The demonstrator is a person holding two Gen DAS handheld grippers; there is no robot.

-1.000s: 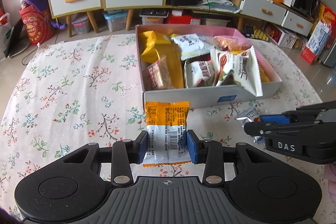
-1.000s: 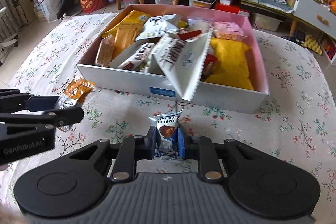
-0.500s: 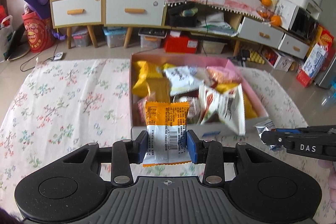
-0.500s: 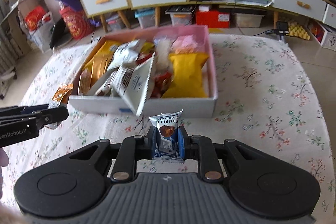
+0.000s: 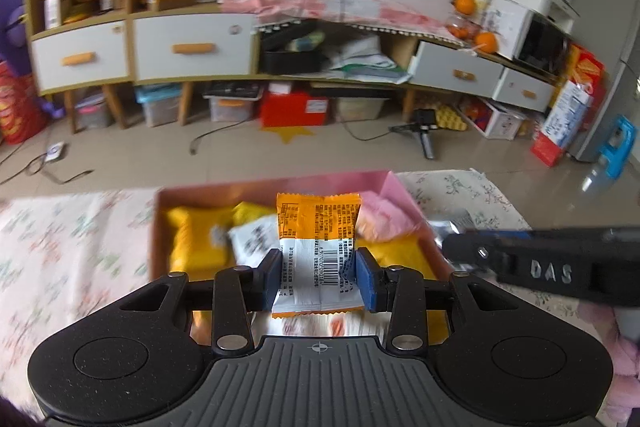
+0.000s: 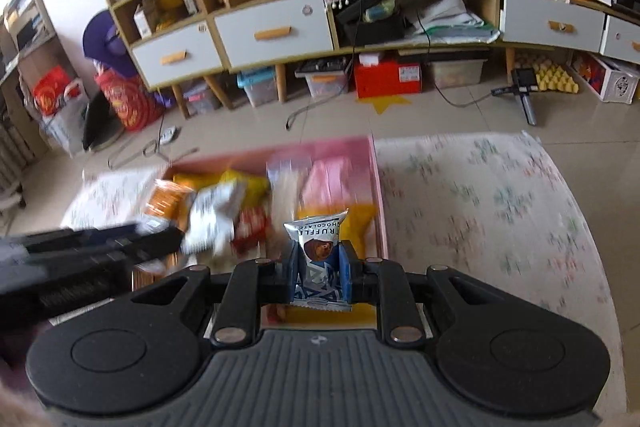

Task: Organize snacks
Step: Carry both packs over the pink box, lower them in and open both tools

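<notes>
My left gripper (image 5: pixel 318 277) is shut on an orange and white snack packet (image 5: pixel 318 247) and holds it above the pink snack box (image 5: pixel 208 187). My right gripper (image 6: pixel 319 277) is shut on a small silver and blue chocolate truffle packet (image 6: pixel 318 247) above the same box (image 6: pixel 344 147). The box holds several packets, yellow, white and pink, blurred by motion. The right gripper also shows at the right of the left wrist view (image 5: pixel 540 267), and the left gripper at the left of the right wrist view (image 6: pixel 88 251).
The box sits on a table with a floral cloth (image 6: pixel 480 207). Behind are a tiled floor (image 5: pixel 240 155), low cabinets with white drawers (image 5: pixel 192 47), storage bins and cables.
Both grippers have risen from the table in front of the box and moved forward over it, each still holding its packet. The view now tilts up toward the room.
</notes>
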